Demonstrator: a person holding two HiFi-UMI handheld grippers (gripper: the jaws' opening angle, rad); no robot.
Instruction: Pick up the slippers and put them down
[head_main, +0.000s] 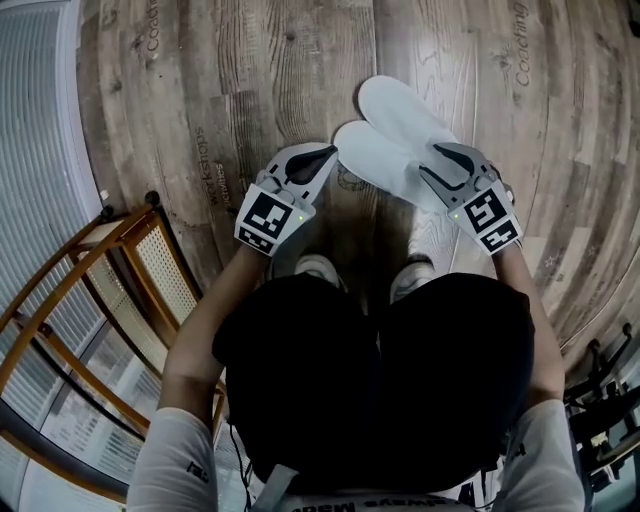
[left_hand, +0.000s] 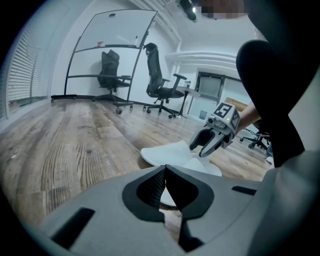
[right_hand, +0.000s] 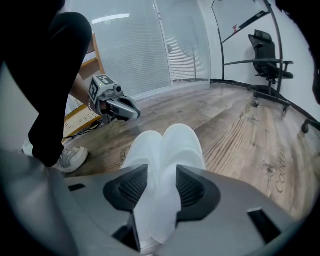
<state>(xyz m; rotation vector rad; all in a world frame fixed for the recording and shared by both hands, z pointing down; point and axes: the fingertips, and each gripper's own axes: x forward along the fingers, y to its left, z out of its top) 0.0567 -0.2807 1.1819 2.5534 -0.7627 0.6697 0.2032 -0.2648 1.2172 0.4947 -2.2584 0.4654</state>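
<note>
Two white slippers (head_main: 385, 150) lie side by side on the wood floor, toes pointing away from me. My right gripper (head_main: 432, 165) hangs over their near right end. In the right gripper view its jaws (right_hand: 161, 175) stand apart with the slippers' (right_hand: 165, 147) heel ends between the dark pads; the pads do not squeeze them. My left gripper (head_main: 325, 152) sits just left of the slippers, tips close to the nearer one, shut with nothing in it (left_hand: 165, 167). The left gripper view shows the slippers (left_hand: 167, 152) flat on the floor under the right gripper (left_hand: 205, 148).
A wooden chair with a cane seat (head_main: 130, 260) stands at my left, beside the window blinds (head_main: 30, 150). My own two shoes (head_main: 318, 268) are just behind the grippers. Office chairs (left_hand: 160, 82) and a whiteboard frame (left_hand: 115, 45) stand far across the room.
</note>
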